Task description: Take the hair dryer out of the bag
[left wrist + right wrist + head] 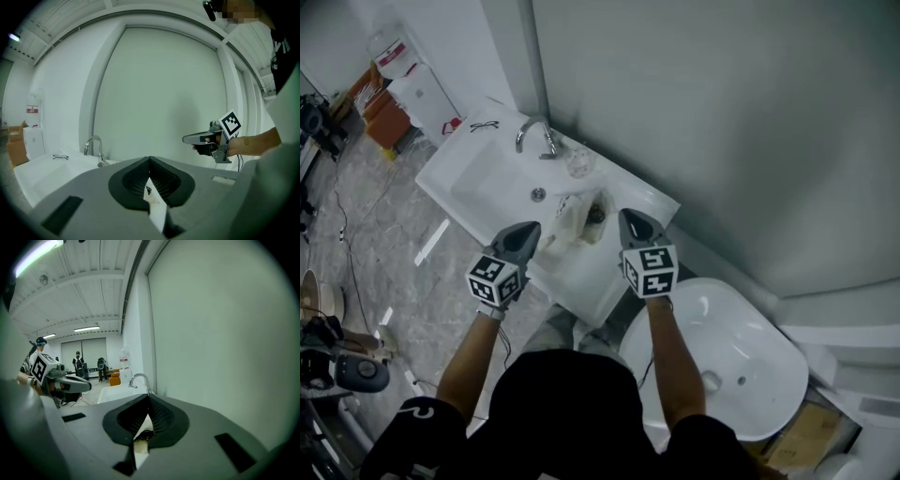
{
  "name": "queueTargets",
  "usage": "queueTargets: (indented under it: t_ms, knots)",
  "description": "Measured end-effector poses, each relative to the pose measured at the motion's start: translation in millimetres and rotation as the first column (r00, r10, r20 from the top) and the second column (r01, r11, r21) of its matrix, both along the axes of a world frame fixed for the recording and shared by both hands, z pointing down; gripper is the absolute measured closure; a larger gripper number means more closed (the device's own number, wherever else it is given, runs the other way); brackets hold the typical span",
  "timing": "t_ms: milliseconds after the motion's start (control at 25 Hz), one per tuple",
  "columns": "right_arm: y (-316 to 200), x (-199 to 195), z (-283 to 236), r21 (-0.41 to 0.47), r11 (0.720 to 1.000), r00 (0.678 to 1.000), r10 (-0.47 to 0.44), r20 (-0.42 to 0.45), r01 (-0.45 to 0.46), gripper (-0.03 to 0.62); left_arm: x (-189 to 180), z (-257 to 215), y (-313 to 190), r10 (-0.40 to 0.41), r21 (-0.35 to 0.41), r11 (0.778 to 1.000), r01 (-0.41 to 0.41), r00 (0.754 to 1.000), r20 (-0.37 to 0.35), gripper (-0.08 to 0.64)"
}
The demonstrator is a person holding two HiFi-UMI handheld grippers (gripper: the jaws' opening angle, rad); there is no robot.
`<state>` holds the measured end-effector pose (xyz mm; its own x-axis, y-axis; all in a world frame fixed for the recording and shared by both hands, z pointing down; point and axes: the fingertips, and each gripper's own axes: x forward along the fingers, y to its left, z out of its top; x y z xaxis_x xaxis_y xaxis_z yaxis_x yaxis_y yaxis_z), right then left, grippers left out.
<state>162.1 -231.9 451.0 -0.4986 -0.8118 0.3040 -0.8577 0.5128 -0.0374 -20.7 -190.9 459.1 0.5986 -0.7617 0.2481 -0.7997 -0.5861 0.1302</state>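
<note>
A pale cloth bag (566, 223) lies on the white sink counter (609, 272), right of the basin. Something dark, apparently the hair dryer (596, 216), shows in its open mouth. My left gripper (531, 231) hovers just left of the bag, shut and empty. On the bag's other side my right gripper (629, 218) is likewise shut and empty. In the left gripper view the closed jaws (150, 160) point at the wall, with a strip of bag (153, 199) below them and the right gripper (202, 138) beyond. The right gripper view shows its shut jaws (150, 398) above the bag (140, 446).
A chrome faucet (539, 137), a pair of eyeglasses (485, 125) and a clear glass (579, 161) stand along the sink's back edge by the wall. A white oval tub (741, 356) sits at lower right. Boxes (389, 117) and cables lie on the floor at left.
</note>
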Motion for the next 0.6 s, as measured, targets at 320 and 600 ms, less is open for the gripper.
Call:
queueTargets:
  t_ms: [320, 600]
  knots:
    - [-45.9, -18.6, 8.3, -0.026, 1.000, 0.999, 0.004, -0.038, -0.005, 0.595, -1.7, 14.1, -53.2, 0.050, -0.019, 0.999, -0.051, 0.998, -0.033, 0.561]
    - [-66.1, -27.0, 26.8, -0.061, 0.998, 0.998, -0.005, -0.065, 0.001, 0.595, 1.8, 37.2, -70.0, 0.073, -0.054, 0.996, -0.075, 0.997, -0.037, 0.561]
